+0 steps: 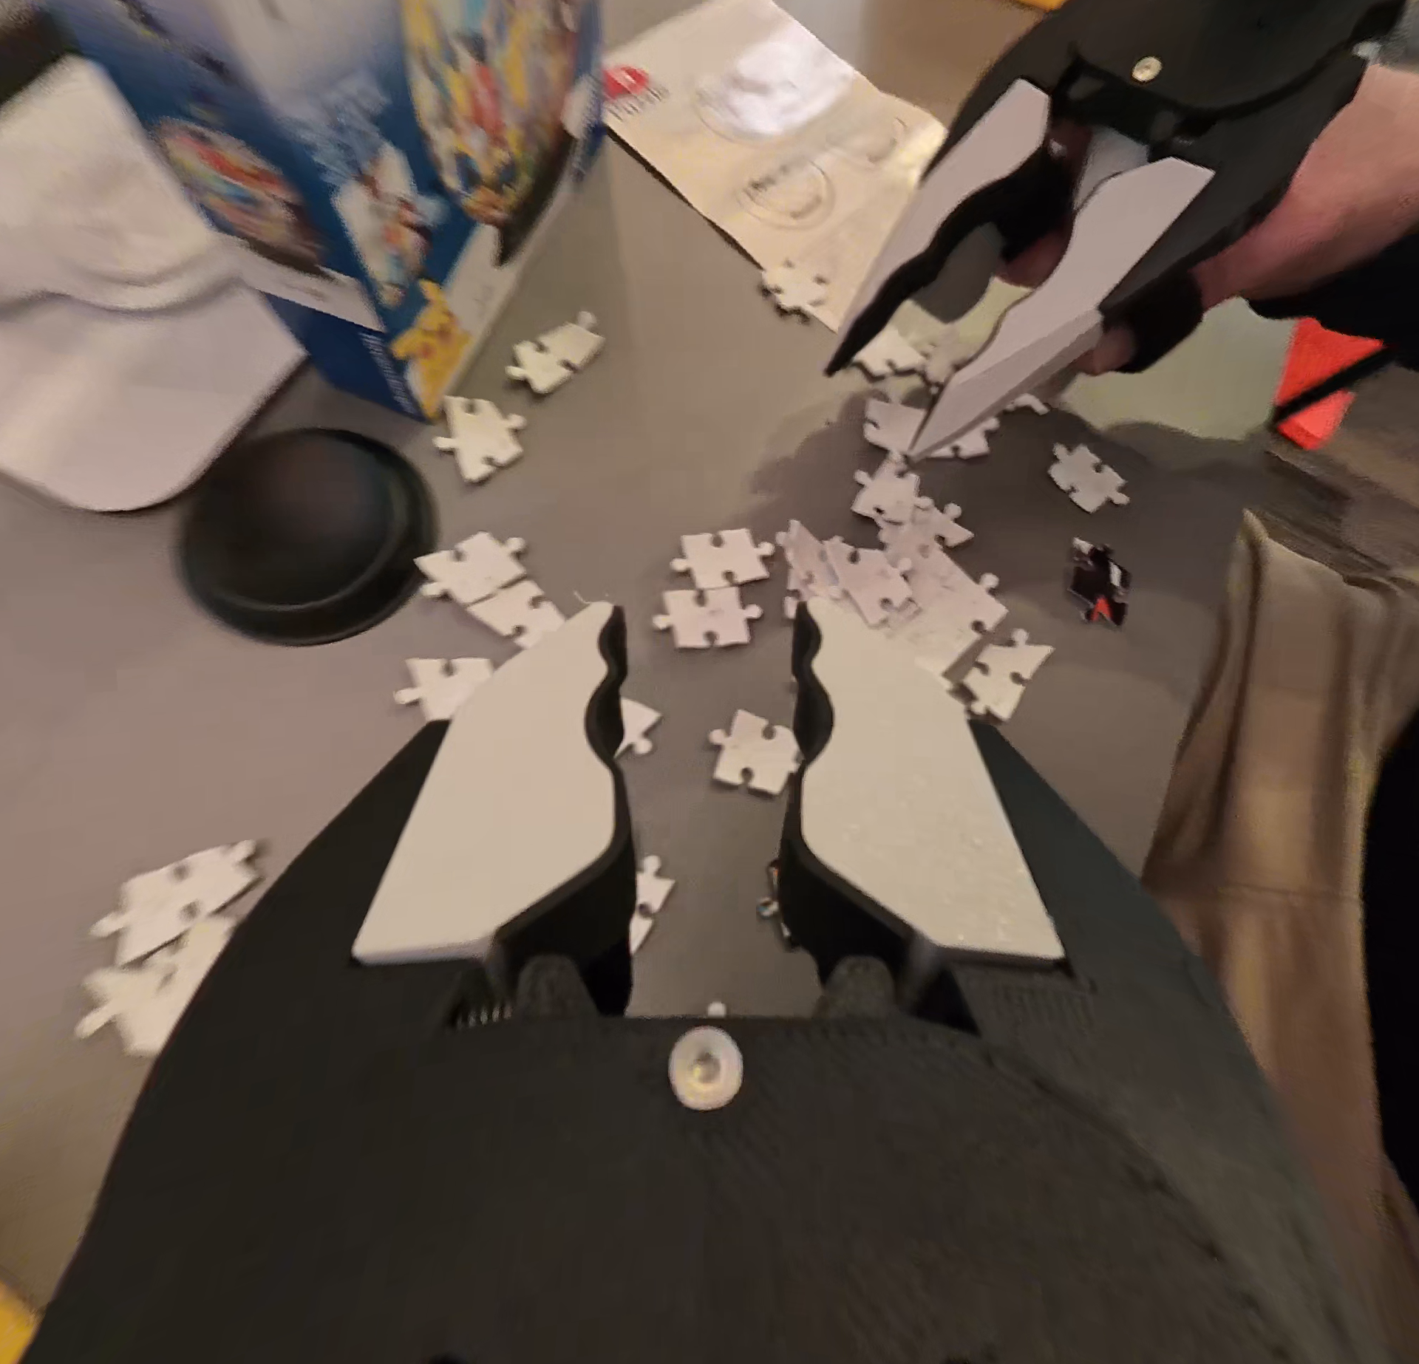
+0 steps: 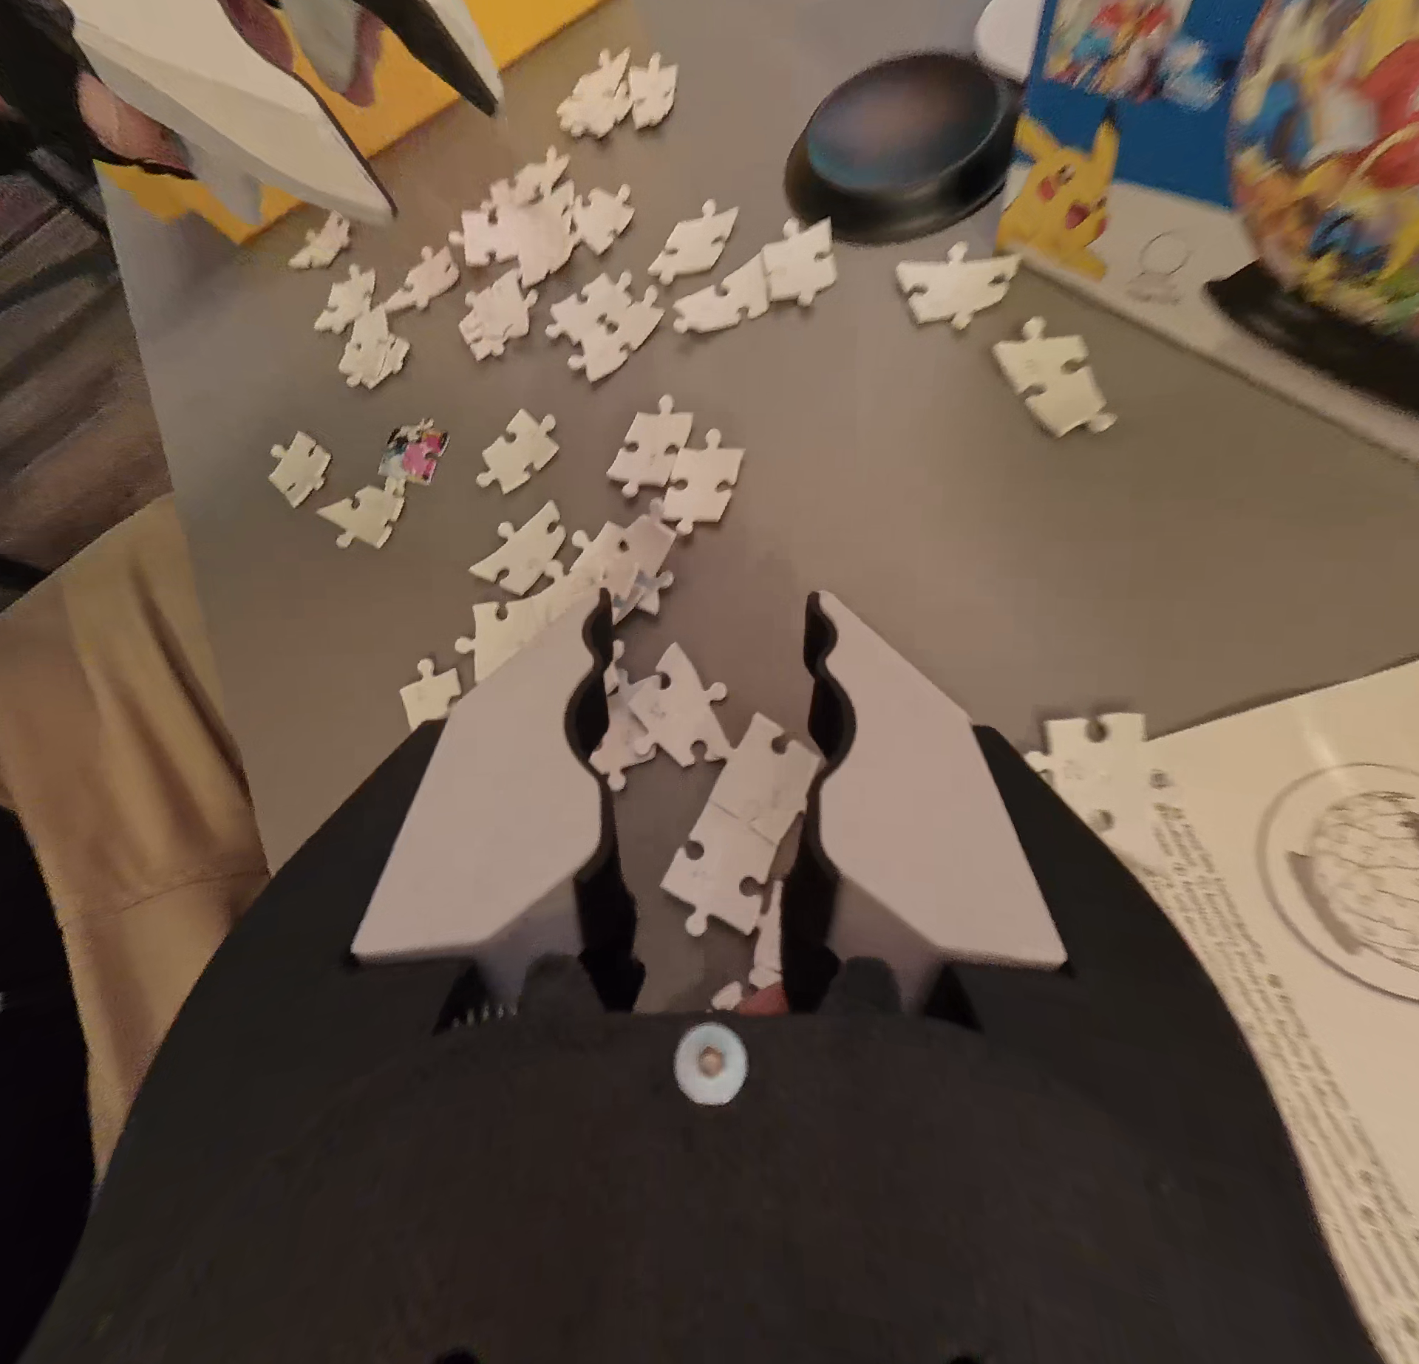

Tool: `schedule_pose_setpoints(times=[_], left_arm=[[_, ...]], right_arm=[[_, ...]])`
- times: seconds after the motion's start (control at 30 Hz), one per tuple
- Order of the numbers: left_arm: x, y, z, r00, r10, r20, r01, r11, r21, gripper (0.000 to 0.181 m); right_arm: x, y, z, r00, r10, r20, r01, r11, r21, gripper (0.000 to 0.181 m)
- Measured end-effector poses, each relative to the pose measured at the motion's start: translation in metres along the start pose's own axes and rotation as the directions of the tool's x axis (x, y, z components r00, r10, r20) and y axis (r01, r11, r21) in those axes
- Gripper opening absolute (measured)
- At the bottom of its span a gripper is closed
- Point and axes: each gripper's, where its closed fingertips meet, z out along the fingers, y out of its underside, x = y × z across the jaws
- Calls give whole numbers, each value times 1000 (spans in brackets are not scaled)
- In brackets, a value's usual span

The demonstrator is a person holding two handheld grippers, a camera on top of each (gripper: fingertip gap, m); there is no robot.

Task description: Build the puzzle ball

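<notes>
Looking down the left wrist view first: the left gripper (image 1: 706, 621) hangs over the grey table (image 1: 653, 268) with its fingers parted and nothing between them. Scattered puzzle pieces (image 1: 722, 559) lie mostly white side up all around its tips, one printed piece (image 1: 1099, 582) off to the right. Further out, the right gripper (image 1: 883, 406) angles down from the upper right, fingers apart, one tip low among the pieces near the instruction sheet (image 1: 768, 137). A black round stand (image 1: 303, 536) sits left, just in front of the colourful puzzle box (image 1: 368, 137).

Over to the right wrist view: its own fingers are spread and empty, hovering above a joined pair of pieces (image 2: 741, 828) lying flat. More loose pieces fan out ahead, one printed piece (image 2: 415, 452) face up at left. Stand (image 2: 898, 168) and box (image 2: 1152, 99) are top right, sheet (image 2: 1267, 866) at right, and the left gripper (image 2: 441, 160) pokes in top left, also spread, before a yellow box (image 2: 537, 7).

No ball yet, every piece is on the table. These look thin, light and stiff, lying flat, so likely slippery to lift: pinch across opposite edges, gently, or tip one up first
</notes>
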Motion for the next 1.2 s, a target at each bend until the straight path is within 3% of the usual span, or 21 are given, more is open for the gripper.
schedule_pose_setpoints(times=[0.03, 0.17, 0.6, 0.8, 0.97, 1.2], left_arm=[[-5, -3, -9, 999, 0, 36, -1, 1000, 23, 41], [-10, 6, -31, 994, 1, 112, -5, 1000, 28, 40], [-13, 97, -65, 930, -70, 361, 79, 997, -9, 37], [-19, 109, -84, 893, -96, 441, 102, 995, 11, 37], [-30, 107, -103, 856, -137, 499, 107, 990, 87, 34], [-37, 106, -104, 853, -162, 496, 104, 984, 143, 27]], right_arm=[[3, -5, -3, 1000, -14, -20, 14, 1000, 20, 48], [15, -16, -6, 995, -44, -95, 48, 998, 46, 47], [8, -51, 16, 983, -139, -118, 150, 985, 83, 40], [29, -76, 3, 982, -82, -170, 114, 976, 185, 36], [50, -77, -5, 984, 20, -178, 20, 975, 221, 34], [70, -80, -25, 971, 82, -226, -15, 959, 284, 30]])
